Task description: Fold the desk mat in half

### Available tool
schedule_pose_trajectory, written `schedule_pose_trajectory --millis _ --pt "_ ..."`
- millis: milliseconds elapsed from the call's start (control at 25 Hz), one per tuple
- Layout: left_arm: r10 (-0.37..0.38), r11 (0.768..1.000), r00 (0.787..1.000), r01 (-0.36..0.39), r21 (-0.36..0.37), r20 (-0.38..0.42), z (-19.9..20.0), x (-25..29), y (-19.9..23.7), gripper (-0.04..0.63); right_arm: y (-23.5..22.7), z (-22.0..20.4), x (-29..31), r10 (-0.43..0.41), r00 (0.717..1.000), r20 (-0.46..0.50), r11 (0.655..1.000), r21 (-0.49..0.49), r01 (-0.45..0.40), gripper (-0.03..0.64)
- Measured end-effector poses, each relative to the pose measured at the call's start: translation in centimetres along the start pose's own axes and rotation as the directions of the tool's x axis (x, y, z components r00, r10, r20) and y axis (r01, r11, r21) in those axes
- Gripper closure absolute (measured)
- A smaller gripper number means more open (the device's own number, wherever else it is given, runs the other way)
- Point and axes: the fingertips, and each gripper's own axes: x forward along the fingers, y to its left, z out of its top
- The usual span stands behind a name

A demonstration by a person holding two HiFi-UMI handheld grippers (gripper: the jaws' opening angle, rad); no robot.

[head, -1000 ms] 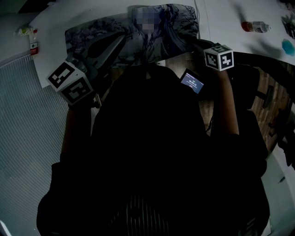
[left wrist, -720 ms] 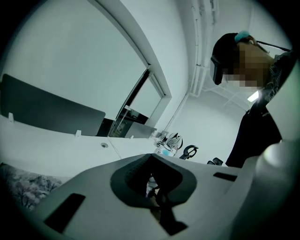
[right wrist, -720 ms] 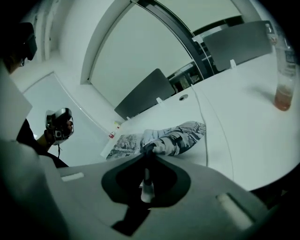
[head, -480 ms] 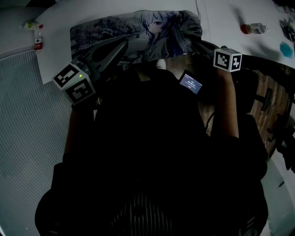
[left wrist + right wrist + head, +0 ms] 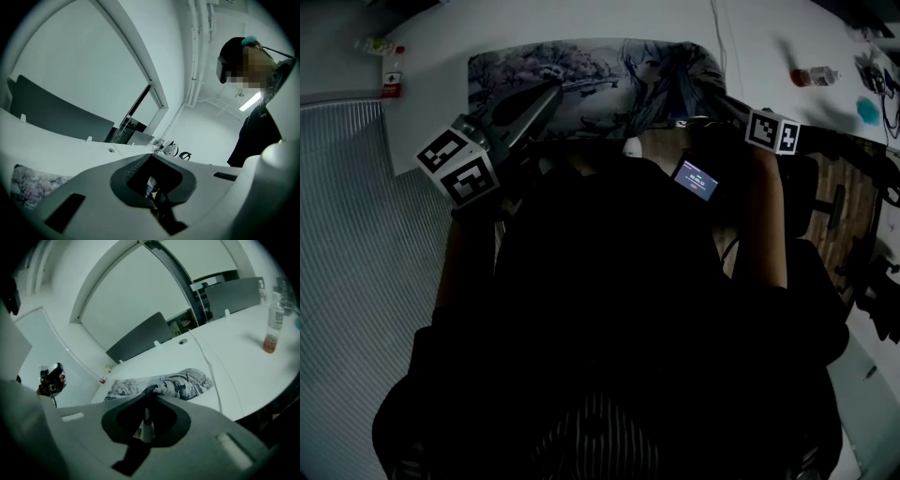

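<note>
- Since 1 s ago, both marker cubes are seen further right in head view: left cube (image 5: 457,167) a little, right cube (image 5: 773,131) more, and lower. Desk mat (image 5: 591,75) and small red-label bottle (image 5: 391,82) are also seen shifted right, so the whole view has moved.
- Less of the mat's depth is shown now vs. 1 s ago; it is seen as a flatter band.
- Left gripper (image 5: 546,94) is held out from a bent forearm, angled up and to the right, w/ its tip over the mat's near-left part.
- In left gripper view its jaws are clenched, w/ a thin printed sliver caught between them, read as the mat's edge.
- Right gripper (image 5: 146,423) is held forward at the mat's near-right corner, forearm approx. straight ahead.
- Its jaws are clamped on a lifted bit of mat edge; the rest of the mat is laid flat beyond them.
- Mat is spread crosswise on the white counter (image 5: 750,47), near its front edge, between the two grippers.
- A white cable (image 5: 719,42) is run past the mat's right end. A bottle (image 5: 814,77) and a teal item (image 5: 865,110) are set well apart to the right.
- A small lit screen (image 5: 695,179) is seen just below the right gripper.
- Mat's near edge and the right gripper's tip are blocked in head view by the person's dark torso (image 5: 609,309).
</note>
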Motion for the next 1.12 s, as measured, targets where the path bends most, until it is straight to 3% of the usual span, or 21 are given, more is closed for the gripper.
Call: schedule_pose_trajectory --millis 160,320,520,840,1000,1120 --pt "0.023 1.0 0.999 -0.022 -0.022 0.028 1.3 -8.8 3.4 0.588 4.8 0.5 1.3 -0.105 0.994 0.008 0.994 -0.028 0.105 0.595" --pt "0.077 0.996 0.995 -0.074 -0.052 0.062 1.4 -14.8 7.0 0.588 9.9 1.9 3.0 -0.131 0.991 0.016 0.981 -0.142 0.132 0.595" --pt "0.09 0.995 0.992 -0.086 -0.051 0.089 1.7 -20.9 9.1 0.588 17.2 2.8 7.3 -0.128 0.992 -0.005 0.95 -0.289 0.121 0.594" --pt "0.151 0.987 0.984 -0.144 -0.076 0.099 1.5 -29.2 13.7 0.588 25.7 3.6 16.8 -0.078 0.995 -0.06 0.918 -0.392 0.049 0.594" --pt "0.186 0.98 0.972 -0.173 -0.098 0.145 2.2 -31.9 15.6 0.588 29.6 2.3 21.4 -0.02 0.988 -0.153 0.908 -0.417 -0.046 0.594" --pt "0.196 0.977 0.965 -0.177 -0.122 0.172 2.3 -32.9 16.6 0.588 33.5 1.6 25.3 0.014 0.974 -0.228 0.878 -0.463 -0.121 0.594"
